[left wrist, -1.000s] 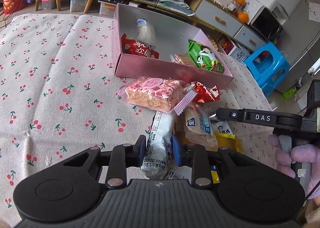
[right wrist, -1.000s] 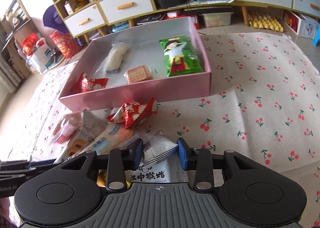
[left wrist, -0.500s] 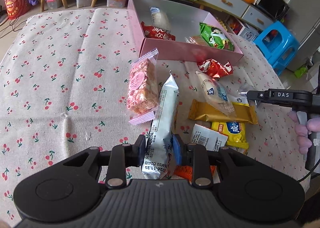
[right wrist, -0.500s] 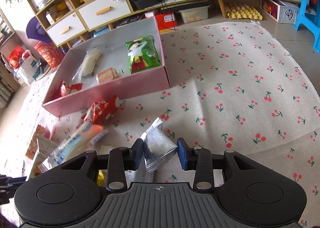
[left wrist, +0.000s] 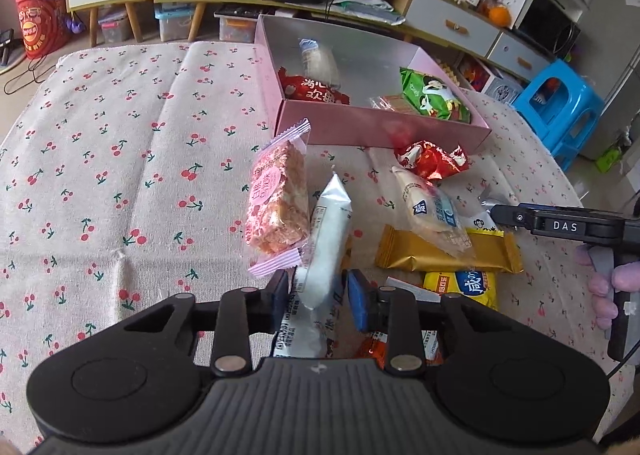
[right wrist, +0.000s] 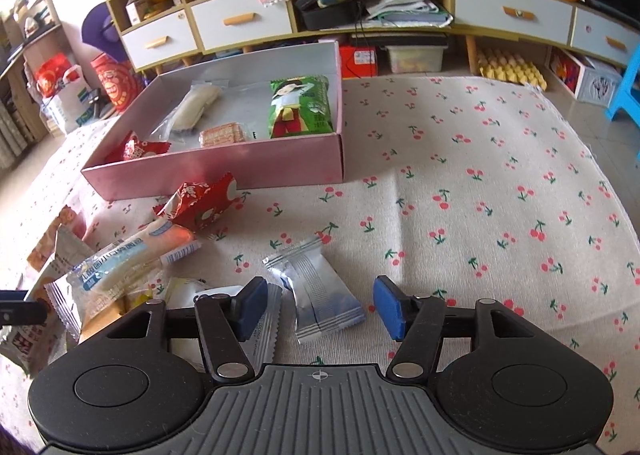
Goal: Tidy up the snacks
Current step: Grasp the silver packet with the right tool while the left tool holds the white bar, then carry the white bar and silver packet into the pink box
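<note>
My left gripper (left wrist: 318, 301) is shut on a long white snack packet (left wrist: 330, 239) that points toward the pink box (left wrist: 380, 131). Beside it lie a pink rice bar (left wrist: 278, 203), a red packet (left wrist: 432, 159), a clear bread packet (left wrist: 432, 211) and a gold packet (left wrist: 444, 255). My right gripper (right wrist: 320, 305) is opening. A silver packet (right wrist: 320, 295) lies flat on the cloth between its blue pads, touching neither. The pink box (right wrist: 224, 171) holds a green packet (right wrist: 300, 107), a cracker pack (right wrist: 222, 133) and a white roll (right wrist: 196, 109).
The cherry-print cloth (right wrist: 480, 195) covers the table. A person's hand (left wrist: 608, 287) holds the right gripper at the left wrist view's right edge. Low cabinets (right wrist: 240, 21) line the far wall and a blue stool (left wrist: 560, 107) stands to the right.
The right gripper's jaws have spread and the silver packet they held now rests on the cloth. The left gripper keeps its hold on the white packet, drawn back from the pile.
</note>
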Available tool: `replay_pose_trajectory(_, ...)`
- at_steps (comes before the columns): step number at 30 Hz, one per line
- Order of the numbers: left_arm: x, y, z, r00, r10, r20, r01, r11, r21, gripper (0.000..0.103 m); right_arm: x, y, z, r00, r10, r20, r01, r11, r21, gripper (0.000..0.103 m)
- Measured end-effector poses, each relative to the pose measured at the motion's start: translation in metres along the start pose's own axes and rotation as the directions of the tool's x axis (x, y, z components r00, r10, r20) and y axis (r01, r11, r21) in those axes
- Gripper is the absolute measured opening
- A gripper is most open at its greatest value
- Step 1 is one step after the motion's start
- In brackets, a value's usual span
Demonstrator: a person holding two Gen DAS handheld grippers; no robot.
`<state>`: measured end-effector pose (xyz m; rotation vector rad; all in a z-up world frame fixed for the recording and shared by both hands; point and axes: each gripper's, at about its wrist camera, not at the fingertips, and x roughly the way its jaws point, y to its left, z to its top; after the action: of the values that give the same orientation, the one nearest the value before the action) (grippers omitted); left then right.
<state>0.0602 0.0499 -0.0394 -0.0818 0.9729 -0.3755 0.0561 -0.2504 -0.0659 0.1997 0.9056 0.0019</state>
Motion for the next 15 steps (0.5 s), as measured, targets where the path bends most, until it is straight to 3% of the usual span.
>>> replay_pose_trajectory(2, -0.001, 0.0, 0.0, 1.0, -0.004, 0.0, 0.004, 1.0, -0.003, 0.026, 0.0, 0.004, 0.001, 1.0, -0.006, -0.003, 0.006, 1.0, -0.018, 0.049)
replay_pose_trajectory(4, -0.003, 0.0, 0.001, 1.0, -0.014, -0.004, 0.014, 1.0, -0.007, 0.025, 0.001, 0.006, 0.003, 1.0, -0.001, -0.017, 0.001, 1.0, -0.012, 0.027)
replay_pose_trajectory(8, -0.008, -0.004, 0.004, 0.999, -0.036, 0.001, 0.036, 0.999, -0.005, 0.025, -0.001, 0.007, 0.009, 0.999, -0.021, -0.042, 0.022, 1.0, 0.016, 0.027)
replay_pose_trajectory(15, -0.016, -0.009, 0.013, 0.996, -0.075, 0.04, 0.076, 0.996, -0.043, 0.025, -0.015, -0.001, 0.023, 1.0, 0.024, -0.019, -0.021, 0.991, 0.136, 0.027)
